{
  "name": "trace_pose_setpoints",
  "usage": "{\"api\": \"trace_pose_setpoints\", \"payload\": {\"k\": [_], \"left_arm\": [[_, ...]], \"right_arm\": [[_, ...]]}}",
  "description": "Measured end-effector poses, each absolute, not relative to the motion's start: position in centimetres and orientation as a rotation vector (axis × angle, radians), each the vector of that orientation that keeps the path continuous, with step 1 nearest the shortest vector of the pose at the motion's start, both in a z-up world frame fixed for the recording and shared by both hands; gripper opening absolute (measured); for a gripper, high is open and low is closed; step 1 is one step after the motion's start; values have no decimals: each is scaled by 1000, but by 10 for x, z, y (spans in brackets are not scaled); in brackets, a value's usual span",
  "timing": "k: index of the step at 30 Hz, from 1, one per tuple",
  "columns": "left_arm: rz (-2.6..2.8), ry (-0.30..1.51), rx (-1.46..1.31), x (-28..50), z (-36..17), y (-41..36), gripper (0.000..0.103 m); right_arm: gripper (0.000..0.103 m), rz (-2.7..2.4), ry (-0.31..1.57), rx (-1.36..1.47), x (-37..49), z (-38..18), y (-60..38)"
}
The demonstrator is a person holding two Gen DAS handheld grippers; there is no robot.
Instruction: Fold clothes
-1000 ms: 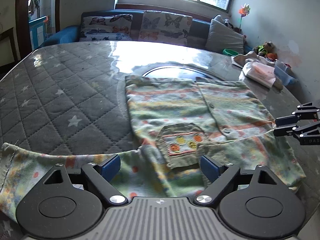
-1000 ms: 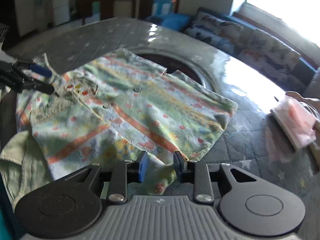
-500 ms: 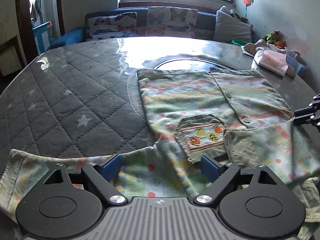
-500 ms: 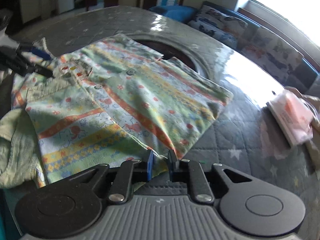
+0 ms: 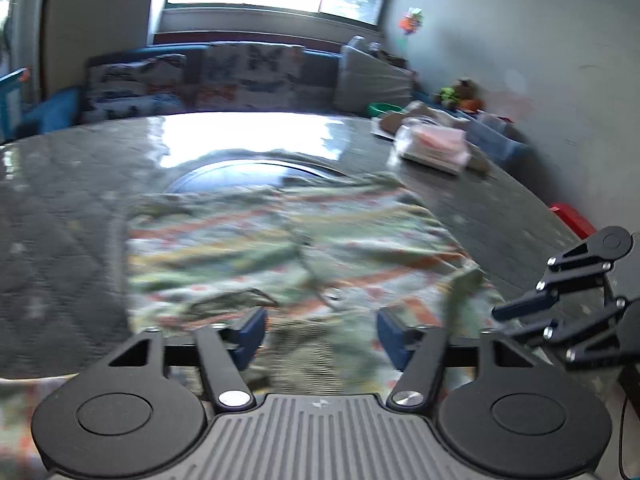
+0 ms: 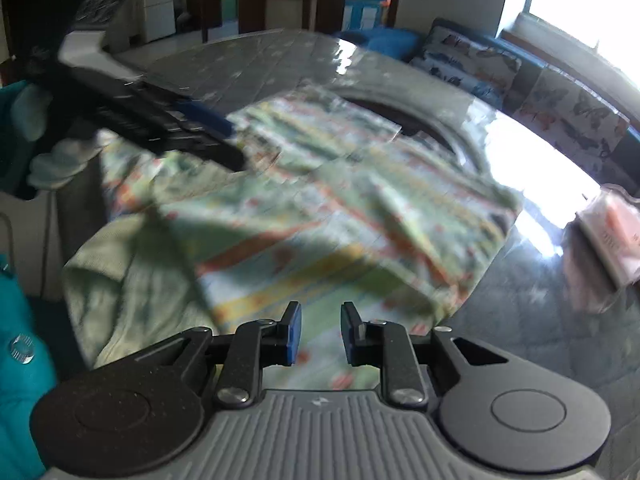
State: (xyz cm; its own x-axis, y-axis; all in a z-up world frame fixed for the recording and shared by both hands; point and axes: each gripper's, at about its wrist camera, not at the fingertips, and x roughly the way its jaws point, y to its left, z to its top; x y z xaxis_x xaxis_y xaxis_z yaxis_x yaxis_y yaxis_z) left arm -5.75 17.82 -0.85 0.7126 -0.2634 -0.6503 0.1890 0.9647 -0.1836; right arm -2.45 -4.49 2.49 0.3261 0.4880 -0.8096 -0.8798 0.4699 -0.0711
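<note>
Patterned shirt (image 5: 288,248) on quilted table (image 5: 60,240), pink packet (image 5: 434,148) beyond, sofa (image 5: 240,76) behind

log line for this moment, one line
step: fold shirt | left gripper: closing, cloth between pads | right gripper: opening over shirt edge | surface: quilted table

Striped shirt (image 5: 288,248) smeared by motion blur, its near hem hidden behind the left gripper (image 5: 320,334), left sleeve cut off at the frame's edge
</note>
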Motion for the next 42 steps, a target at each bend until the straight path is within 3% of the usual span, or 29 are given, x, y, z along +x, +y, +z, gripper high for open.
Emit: {"api": "trace_pose_setpoints", "payload": {"k": [2,3,4,5,9,11,13,15,17,18,20,22,30,34,42], "left_arm": [[-249,744,-74,-57,-16,172,45],[-238,747,-51,-56,-19,170,37],[-215,738,-16,-57,-22,168,22],[-189,725,24,-57,-24,167,17],[-161,720,6,-58,-22,173,17],[-147,710,-7,-60,-19,177,23],[-142,715,-27,-58,-19,181,52],[-146,724,-36,-55,-21,181,57],[-149,732,-34,-52,-23,180,54],[-150,736,-25,-52,-25,178,40],[-149,732,-12,-52,-26,175,30],[-141,711,-18,-56,-22,177,11],[-94,703,-23,-55,-22,184,11],[-79,710,-71,-58,-13,191,26],[-194,705,-79,-82,-5,171,27]], "right_arm": [[20,936,833,-585,-33,20,-51],[20,927,836,-573,-36,19,-56],[21,918,840,-563,-38,19,-59],[21,912,841,-559,-39,20,-61],[21,895,833,-562,-44,20,-61],[21,896,834,-561,-44,20,-61],[21,894,832,-561,-43,19,-61],[21,893,830,-561,-43,18,-61],[21,893,829,-557,-42,18,-62],[21,892,827,-556,-43,18,-62],[21,893,827,-552,-42,17,-63],[22,893,826,-548,-42,17,-63],[22,894,825,-553,-44,17,-62],[31,895,846,-520,-40,21,-62],[33,849,830,-470,-22,21,-56]]}}
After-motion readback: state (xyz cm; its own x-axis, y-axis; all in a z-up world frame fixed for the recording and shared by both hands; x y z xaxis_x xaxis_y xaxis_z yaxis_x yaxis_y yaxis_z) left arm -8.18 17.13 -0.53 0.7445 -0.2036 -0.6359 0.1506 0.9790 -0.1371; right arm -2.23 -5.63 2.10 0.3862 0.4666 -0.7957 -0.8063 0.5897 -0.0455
